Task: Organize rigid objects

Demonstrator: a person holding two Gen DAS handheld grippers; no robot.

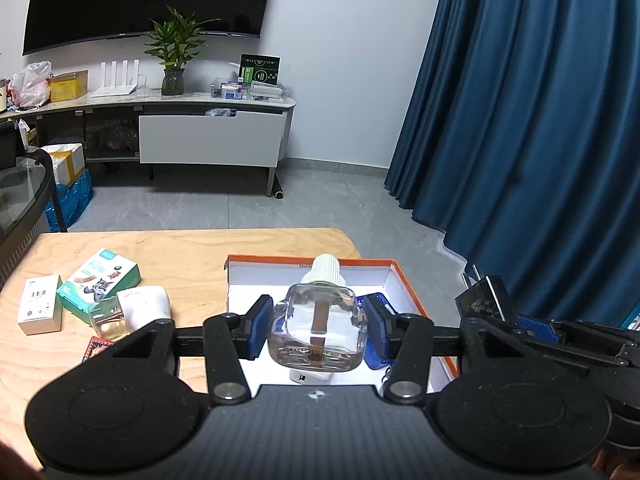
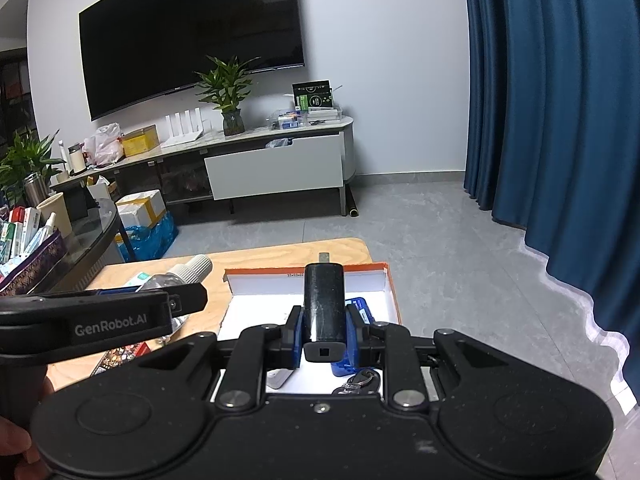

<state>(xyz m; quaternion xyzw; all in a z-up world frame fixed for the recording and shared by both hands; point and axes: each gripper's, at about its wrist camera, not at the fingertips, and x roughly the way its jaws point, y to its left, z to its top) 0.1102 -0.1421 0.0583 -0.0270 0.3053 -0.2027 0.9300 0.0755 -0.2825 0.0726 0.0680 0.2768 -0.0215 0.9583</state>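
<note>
Two claws, each with something in it. From my left wrist, my left claw is clenched on a clear glass bottle with a ribbed white cap, held above the white inside of the orange-rimmed box on the wooden table. Small cartons lie well to the left. From my right wrist, my right claw grips a black plug, perhaps a charger, over the same box, beside a blue item lying inside.
</note>
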